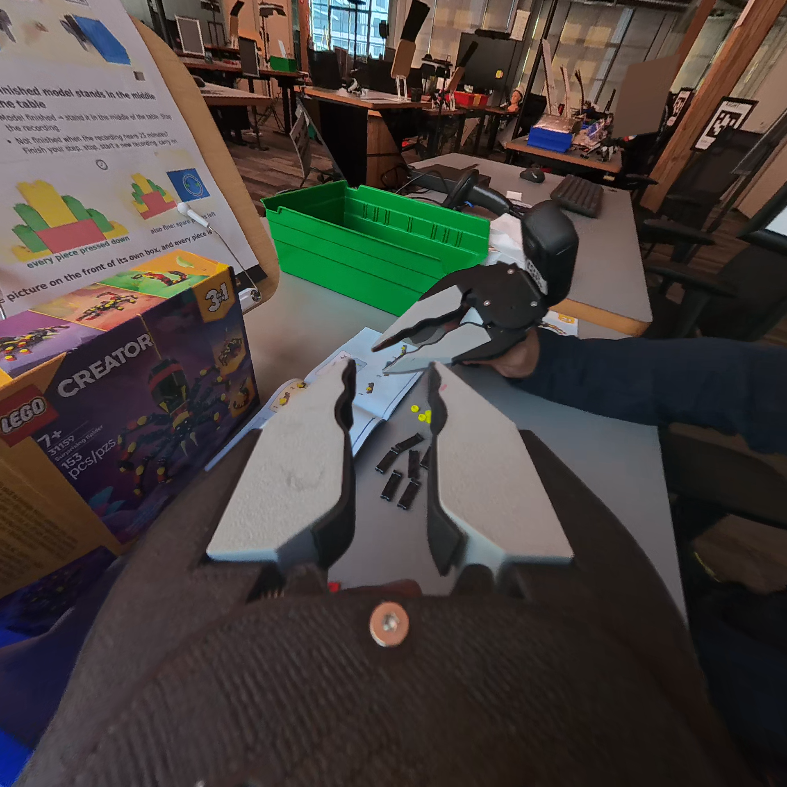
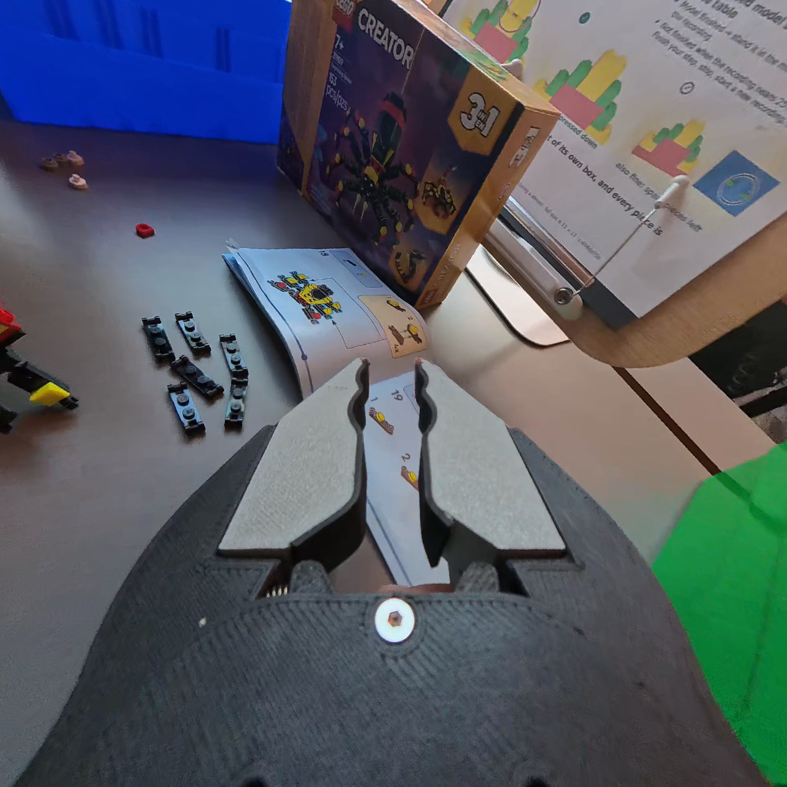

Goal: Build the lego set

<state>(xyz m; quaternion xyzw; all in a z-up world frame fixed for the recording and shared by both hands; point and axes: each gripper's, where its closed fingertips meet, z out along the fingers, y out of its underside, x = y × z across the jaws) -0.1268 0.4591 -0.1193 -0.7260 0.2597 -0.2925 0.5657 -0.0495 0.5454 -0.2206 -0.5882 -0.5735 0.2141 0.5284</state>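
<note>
Several small black plates (image 1: 402, 470) lie loose on the grey table, also in the right wrist view (image 2: 200, 370). Small yellow round studs (image 1: 421, 414) lie beyond them. The open instruction booklet (image 1: 370, 400) lies flat, also in the right wrist view (image 2: 323, 306). A partly built red, black and yellow model (image 2: 25, 370) sits at the left edge. My left gripper (image 1: 392, 370) is open and empty above the black plates. My right gripper (image 2: 391, 367) is open and empty over the booklet; it also shows in the left wrist view (image 1: 381, 362).
The set's box (image 1: 127, 383) stands at the left, beside a wooden stand with a printed sheet (image 1: 98, 140). A green bin (image 1: 374, 238) stands behind, a blue bin (image 2: 140, 64) at the far left. A red piece (image 2: 145, 230) and tan pieces (image 2: 68, 168) lie loose. The left gripper's tips are roughly 15 cm from the right gripper's. Left tips and right tips are each some 15 cm from the red piece (image 2: 145, 230).
</note>
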